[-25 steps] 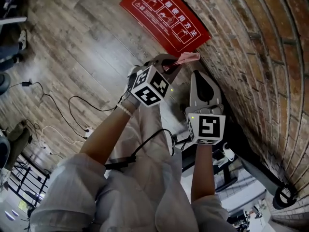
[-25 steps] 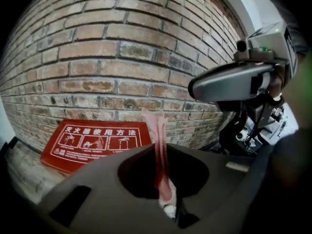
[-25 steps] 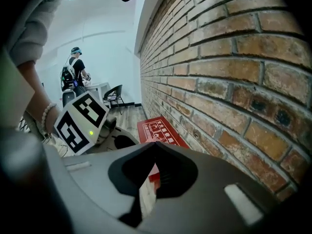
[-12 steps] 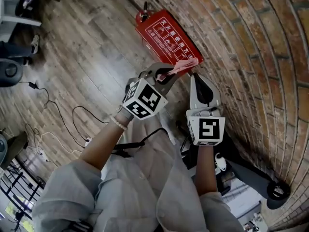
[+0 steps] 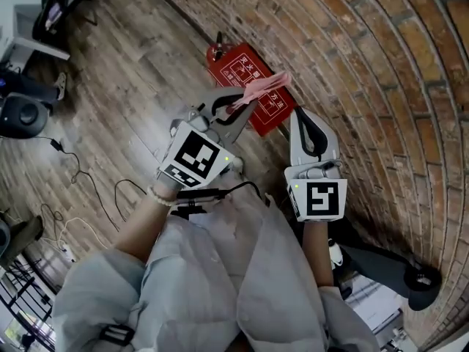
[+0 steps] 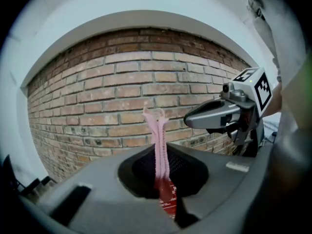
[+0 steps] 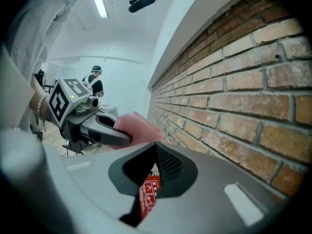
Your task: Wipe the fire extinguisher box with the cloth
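- Left gripper (image 5: pixel 242 108): jaws closed down to a thin slit on the pink, crumpled cloth (image 5: pixel 264 88). In its own view the cloth stands up as a narrow pleated strip between the jaws, its free end fanning out beyond the tips.
- Right gripper (image 5: pixel 293 116): jaws drawn together with nothing between them. A strip of the red box shows through the opening behind the tips.
- I see both grippers side by side, pointing towards the foot of the wall, left slightly ahead of right.
- Flat red fire extinguisher box with white printed instructions (image 5: pixel 238 68): it sits on the floor against the base of the wall, printed face towards the head camera.
- Its long axis runs along the wall, from upper left to lower right in the head view. The near end lies just ahead of the right gripper's tips.
- In the head view the cloth's free end lies across the near part of the box face. I cannot tell whether it touches.
- Surface: worn wooden plank floor (image 5: pixel 132 72), with loose dark cables (image 5: pixel 80 182) trailing across it on the left.
- Room: curved-looking red brick wall (image 5: pixel 366 64) on the right, white ceiling with a strip light (image 7: pixel 100 1).
- A person in a dark top (image 7: pixel 95 84) stands far back in the right gripper view.
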`<state>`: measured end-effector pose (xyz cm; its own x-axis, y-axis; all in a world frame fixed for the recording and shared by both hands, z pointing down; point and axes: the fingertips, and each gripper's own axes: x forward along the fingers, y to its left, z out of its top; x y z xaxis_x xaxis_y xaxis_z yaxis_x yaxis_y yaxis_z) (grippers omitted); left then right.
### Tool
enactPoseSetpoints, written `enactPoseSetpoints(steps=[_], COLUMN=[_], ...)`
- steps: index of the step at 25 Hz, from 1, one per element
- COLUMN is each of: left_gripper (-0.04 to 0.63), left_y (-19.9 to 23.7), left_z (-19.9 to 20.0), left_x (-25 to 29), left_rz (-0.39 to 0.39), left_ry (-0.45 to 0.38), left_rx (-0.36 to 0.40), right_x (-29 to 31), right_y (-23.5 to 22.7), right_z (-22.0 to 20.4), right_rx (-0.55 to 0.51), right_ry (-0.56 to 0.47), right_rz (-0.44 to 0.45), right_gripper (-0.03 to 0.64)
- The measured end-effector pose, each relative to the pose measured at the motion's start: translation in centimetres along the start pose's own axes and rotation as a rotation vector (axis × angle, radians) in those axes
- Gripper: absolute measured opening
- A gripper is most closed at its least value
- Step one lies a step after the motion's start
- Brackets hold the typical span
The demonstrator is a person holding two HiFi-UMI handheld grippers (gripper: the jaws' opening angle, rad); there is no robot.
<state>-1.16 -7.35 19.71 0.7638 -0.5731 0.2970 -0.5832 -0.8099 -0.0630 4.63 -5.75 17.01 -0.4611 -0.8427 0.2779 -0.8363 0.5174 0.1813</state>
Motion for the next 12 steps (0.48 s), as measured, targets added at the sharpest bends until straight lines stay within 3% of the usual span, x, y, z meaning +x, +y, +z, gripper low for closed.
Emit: enactPoseSetpoints(steps=[4,12], left_gripper=[0.010,0.011], left_y=[1.5,1.7], left_z=[3.2,6.2], left_x=[-1.9,-3.5], left_rz=[0.036,0.028], left_ry=[-0.069,-0.122], left_rx=[0.015,0.060], right_x=[-0.1,-0.1], right_y=[-0.2,-0.8], right_z=[2.5,5.5], right_rx=[-0.018,-0.015], right_ry=[-0.038,-0.100], right_rz=[-0.009,-0.027], right_gripper=[0.005,0.005])
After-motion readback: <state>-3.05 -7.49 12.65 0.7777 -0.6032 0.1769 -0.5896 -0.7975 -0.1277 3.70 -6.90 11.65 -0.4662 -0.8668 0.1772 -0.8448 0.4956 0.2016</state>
